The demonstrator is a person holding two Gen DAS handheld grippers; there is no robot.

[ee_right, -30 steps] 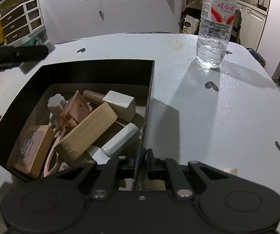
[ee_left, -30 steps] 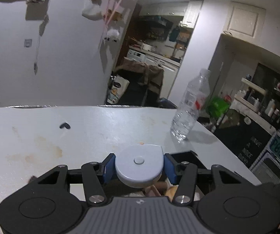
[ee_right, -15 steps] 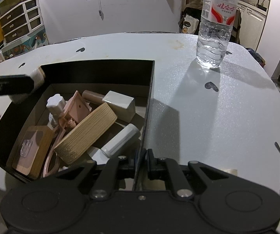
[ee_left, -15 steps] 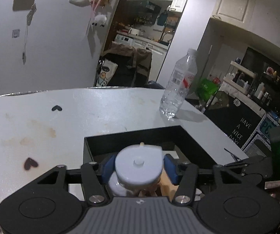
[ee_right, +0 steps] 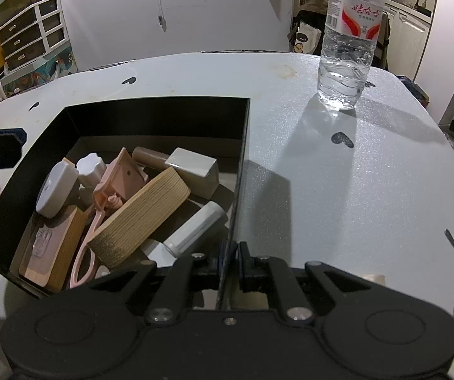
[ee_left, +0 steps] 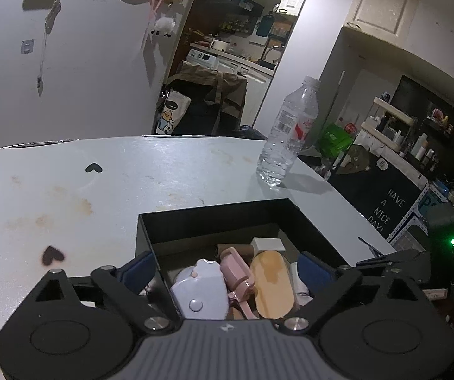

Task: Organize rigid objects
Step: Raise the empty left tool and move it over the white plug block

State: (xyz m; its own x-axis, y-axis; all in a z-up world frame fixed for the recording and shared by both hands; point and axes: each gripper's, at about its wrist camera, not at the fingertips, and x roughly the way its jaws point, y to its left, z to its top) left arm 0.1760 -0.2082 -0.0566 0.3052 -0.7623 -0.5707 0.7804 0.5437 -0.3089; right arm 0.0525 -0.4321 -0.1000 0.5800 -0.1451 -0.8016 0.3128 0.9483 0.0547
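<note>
The left gripper (ee_left: pixel 223 270) has just opened wide, dropping the white case (ee_left: pixel 200 291) into the box (ee_left: pixel 208 218), while the right gripper (ee_right: pixel 230 261) pinches the box's wall: one more item stowed

Both wrist cameras look forward and down, close over the open black cardboard box (ee_left: pixel 214 218) (ee_right: pixel 151 117) from opposite sides; both also catch the clear plastic water bottle (ee_left: pixel 287 139) (ee_right: pixel 347 41).
</note>
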